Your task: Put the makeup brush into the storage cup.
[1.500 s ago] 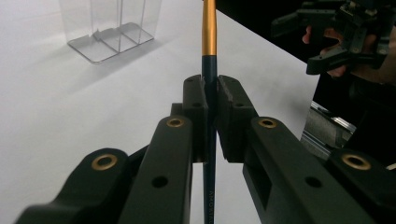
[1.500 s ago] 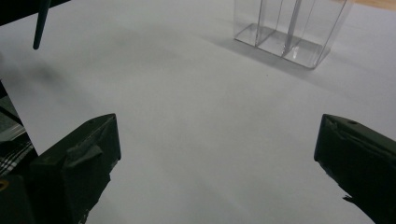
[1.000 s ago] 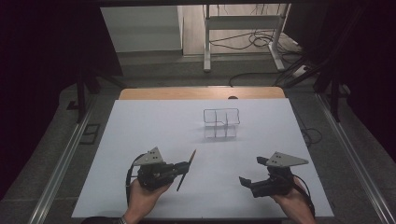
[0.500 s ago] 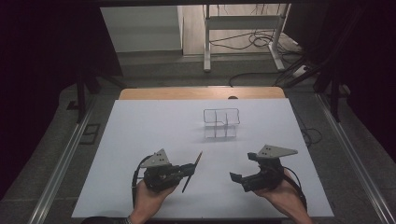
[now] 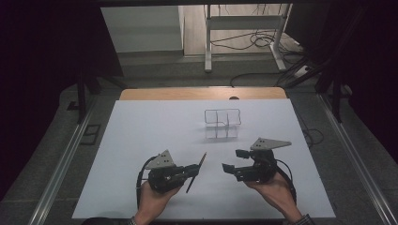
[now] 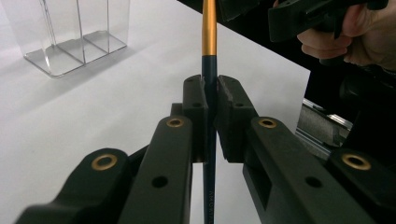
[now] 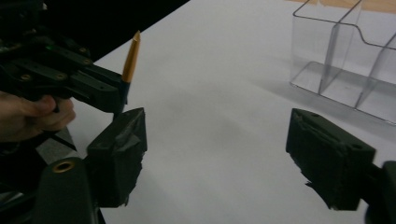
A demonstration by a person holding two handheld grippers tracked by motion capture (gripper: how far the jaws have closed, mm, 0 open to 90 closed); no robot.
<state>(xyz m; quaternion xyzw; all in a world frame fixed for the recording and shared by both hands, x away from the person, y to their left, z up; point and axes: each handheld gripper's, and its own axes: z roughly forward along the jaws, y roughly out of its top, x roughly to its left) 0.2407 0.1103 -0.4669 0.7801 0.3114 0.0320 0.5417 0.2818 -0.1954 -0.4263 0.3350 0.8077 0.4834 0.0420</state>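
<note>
My left gripper (image 5: 191, 171) is shut on a thin stick (image 5: 197, 170) with a dark blue shaft and a gold end (image 6: 208, 28). The stick stands across the jaws, its gold tip (image 7: 131, 55) pointing away from the person. My right gripper (image 5: 234, 160) hovers just right of it over the white table, open. Its jaws have just been closing, with nothing between them (image 7: 217, 135). A clear plastic organizer (image 5: 222, 123) with several compartments stands farther back at the table's middle, and also appears as the organizer (image 6: 70, 37) at upper left and the organizer (image 7: 345, 60) at upper right.
A white sheet (image 5: 141, 140) covers the table, with a wooden strip (image 5: 197, 93) at its far edge. Metal rails (image 5: 61, 168) run along both sides. Beyond the table stand a white frame (image 5: 244, 28) and cables on the floor.
My right gripper has moved left toward the left gripper and the stick, and its jaws stand a little narrower. The left gripper has barely moved and still holds the stick.
</note>
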